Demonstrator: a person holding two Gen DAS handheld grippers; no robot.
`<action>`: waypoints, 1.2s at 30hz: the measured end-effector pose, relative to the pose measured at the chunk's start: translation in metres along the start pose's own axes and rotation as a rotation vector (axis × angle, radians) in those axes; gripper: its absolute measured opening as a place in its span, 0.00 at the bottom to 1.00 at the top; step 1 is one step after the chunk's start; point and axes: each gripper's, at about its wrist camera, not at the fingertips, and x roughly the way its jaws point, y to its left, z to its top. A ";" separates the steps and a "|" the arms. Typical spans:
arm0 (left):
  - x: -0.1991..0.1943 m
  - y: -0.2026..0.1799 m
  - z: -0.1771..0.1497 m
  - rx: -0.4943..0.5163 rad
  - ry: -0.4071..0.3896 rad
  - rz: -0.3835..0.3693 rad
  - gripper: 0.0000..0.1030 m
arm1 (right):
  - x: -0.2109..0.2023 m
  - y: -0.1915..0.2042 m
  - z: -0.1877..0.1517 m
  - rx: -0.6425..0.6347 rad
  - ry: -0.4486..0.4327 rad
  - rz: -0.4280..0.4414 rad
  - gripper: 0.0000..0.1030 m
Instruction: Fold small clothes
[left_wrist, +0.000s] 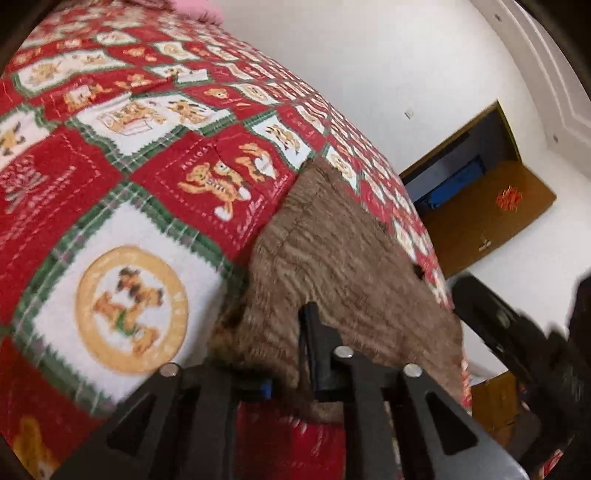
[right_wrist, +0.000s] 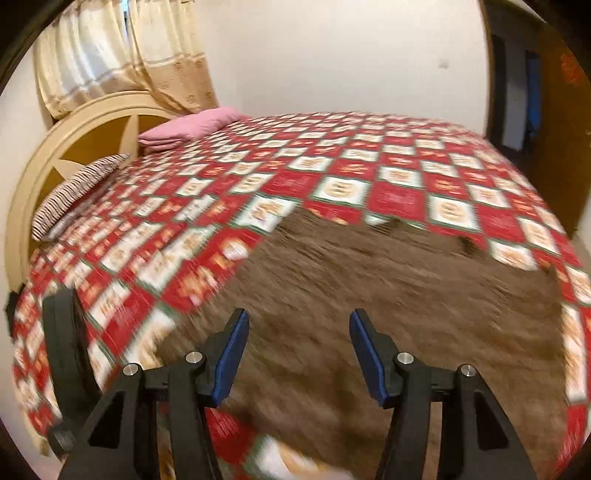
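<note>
A brown fuzzy garment (left_wrist: 343, 258) lies on a red, white and green bear-print bedspread (left_wrist: 110, 147). My left gripper (left_wrist: 295, 373) is shut on the near edge of the brown garment, which bunches between its fingers. In the right wrist view the same brown garment (right_wrist: 388, 295) is spread flat on the bedspread (right_wrist: 295, 166), blurred by motion. My right gripper (right_wrist: 299, 354) is open and empty, with its blue pads (right_wrist: 229, 358) wide apart just above the garment's near part. The left gripper's body (right_wrist: 70, 362) shows at the left edge of the right wrist view.
A pink pillow (right_wrist: 188, 127) and a striped pillow (right_wrist: 77, 188) lie at the head of the bed by a cream headboard (right_wrist: 85, 125) and curtains (right_wrist: 122, 51). An open wooden door (left_wrist: 487, 203) stands past the bed. The other gripper (left_wrist: 517, 332) appears dark at the right.
</note>
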 end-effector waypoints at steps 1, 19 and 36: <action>0.002 0.002 0.003 -0.011 0.002 -0.007 0.17 | 0.015 0.002 0.009 0.003 0.030 0.015 0.56; -0.017 -0.008 -0.010 0.095 -0.080 -0.021 0.05 | 0.143 0.057 0.045 -0.260 0.268 0.033 0.56; -0.019 -0.082 -0.003 0.423 -0.068 -0.017 0.05 | 0.048 -0.060 0.065 0.040 0.039 0.116 0.07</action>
